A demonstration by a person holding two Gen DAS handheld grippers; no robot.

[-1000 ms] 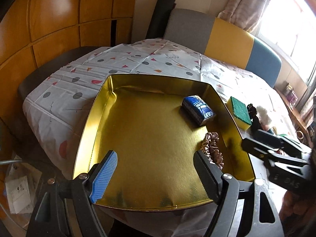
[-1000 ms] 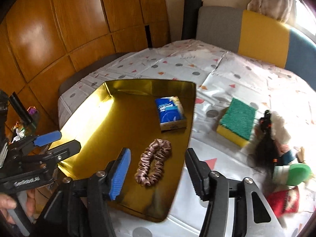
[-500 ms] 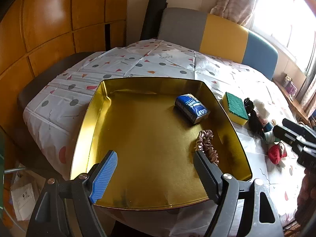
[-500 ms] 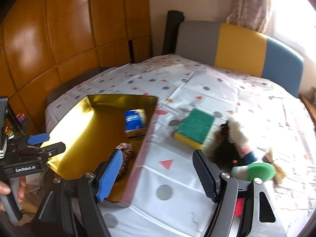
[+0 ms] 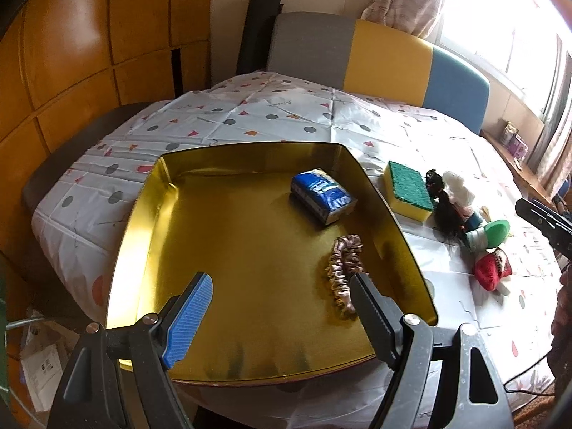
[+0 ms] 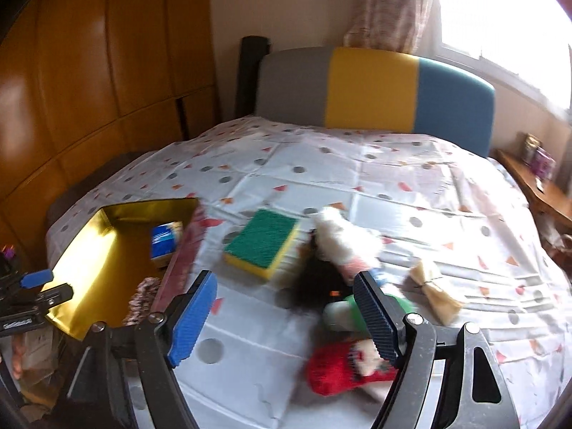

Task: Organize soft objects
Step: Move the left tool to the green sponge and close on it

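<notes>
From the left wrist camera, my left gripper (image 5: 279, 312) hangs over the near edge of the gold tray (image 5: 143, 200), jaws spread wide with nothing between them. Inside the tray, a blue tissue pack (image 5: 323, 195) lies near the far right corner, and a pink scrunchie (image 5: 344, 273) rests against the right wall, just beyond my black finger (image 5: 371, 312). On the tablecloth (image 5: 250, 121) just outside the tray's right wall sits a green-and-yellow sponge (image 5: 408, 190). Right of it is a cluster: a doll with black hair (image 5: 447, 207), a green-capped item (image 5: 490, 234) and a red plush (image 5: 492, 271).

From the right wrist camera, blurred, my right gripper (image 6: 286, 316) is over the tablecloth to the right of the tray (image 6: 85, 261). Its jaws have just been opening and stand wide with nothing between them. The sponge (image 6: 262, 246) lies ahead, the doll (image 6: 314, 286) beside it, and the red plush (image 6: 339, 368) near my black finger (image 6: 377, 318). A tan bow (image 6: 434, 295) lies further right. The left gripper (image 6: 37, 287) shows at the tray's left edge.
</notes>
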